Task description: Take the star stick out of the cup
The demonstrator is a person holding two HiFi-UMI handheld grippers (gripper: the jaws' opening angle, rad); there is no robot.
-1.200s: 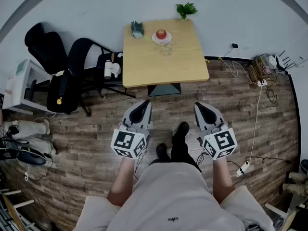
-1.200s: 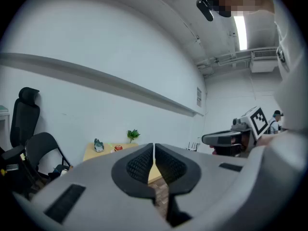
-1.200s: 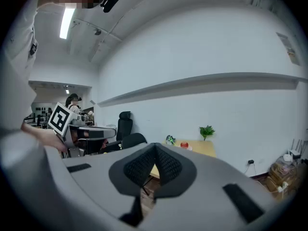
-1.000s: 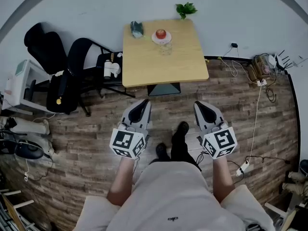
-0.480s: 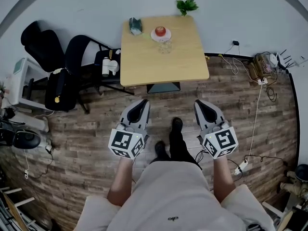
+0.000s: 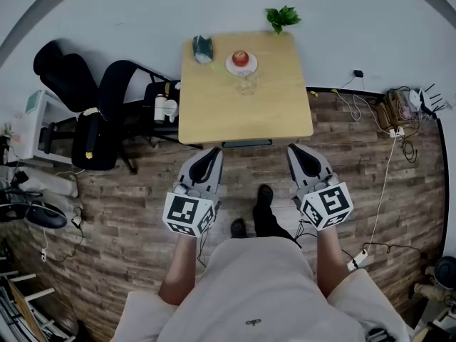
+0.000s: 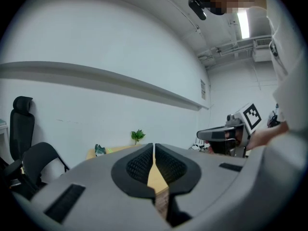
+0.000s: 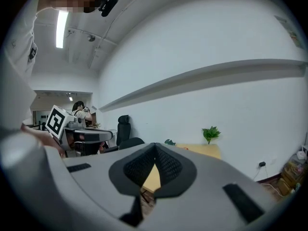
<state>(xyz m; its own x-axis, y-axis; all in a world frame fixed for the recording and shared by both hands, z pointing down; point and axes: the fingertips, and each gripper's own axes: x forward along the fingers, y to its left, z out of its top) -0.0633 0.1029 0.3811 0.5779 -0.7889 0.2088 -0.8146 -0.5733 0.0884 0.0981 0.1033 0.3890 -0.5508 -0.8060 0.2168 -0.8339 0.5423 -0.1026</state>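
On the far half of the table (image 6: pixel 242 112), just on your side of a plate (image 6: pixel 231 67) that carries a red apple (image 6: pixel 241 56), stands the clear cup (image 6: pixel 246 84). The star stick should be in it, but the cup is too small in the head view to make the stick out, and neither gripper view shows it. A small green object (image 6: pixel 203 46) lies toward the far left corner, and a potted plant (image 6: pixel 282 17) sits beyond the far edge by the wall. The cup stands apart from the plate and in open tabletop, which probably gives you a clear approach from the near edge. Dark chairs (image 6: pixel 117 91) crowd the table's left side, so the front is likely your way in.

You stand on the wood floor (image 6: pixel 370 169), short of the table, with the cup well out of reach. The left gripper (image 6: pixel 216 152) and the right gripper (image 6: pixel 293 150) are held low in front of your waist, side by side and roughly level. Both point forward toward the table's near edge, with their marker cubes (image 6: pixel 189 214) facing up at you. Your forearms run straight out from the body, a carrying pose rather than a reaching one.

Each gripper view shows its own jaws pressed together with only a thin seam between the pads and nothing in them. Both grippers are clenched and empty. In my judgement the job has not begun, and you need to close in on the table first.
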